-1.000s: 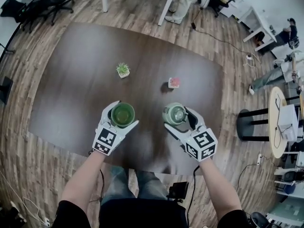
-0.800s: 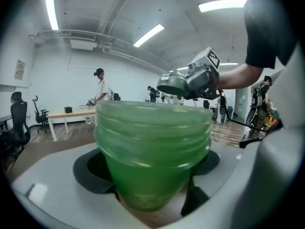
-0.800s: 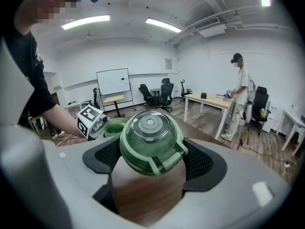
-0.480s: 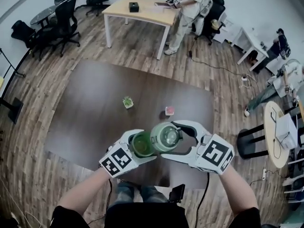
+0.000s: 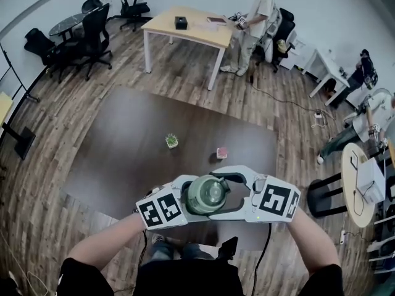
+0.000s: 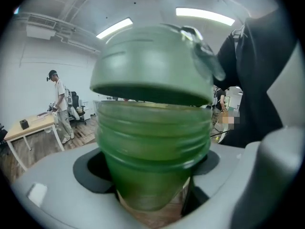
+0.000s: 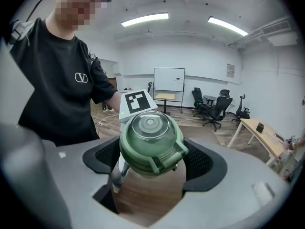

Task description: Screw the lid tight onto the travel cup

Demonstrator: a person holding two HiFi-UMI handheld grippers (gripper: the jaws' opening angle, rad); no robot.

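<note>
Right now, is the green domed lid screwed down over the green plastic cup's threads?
No, the cup shows bare threads below the lid.

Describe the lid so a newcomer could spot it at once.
Start at the dark brown table; over its near edge the person's two claws meet. The lid is the green dome in the right claw, with a clear round top and a side latch, unlike the threaded green cup under it in the left claw.

Translucent green plastic cup (image 6: 152, 147); glossy lid (image 7: 150, 140), seemingly plastic; matt table (image 5: 123, 153).
</note>
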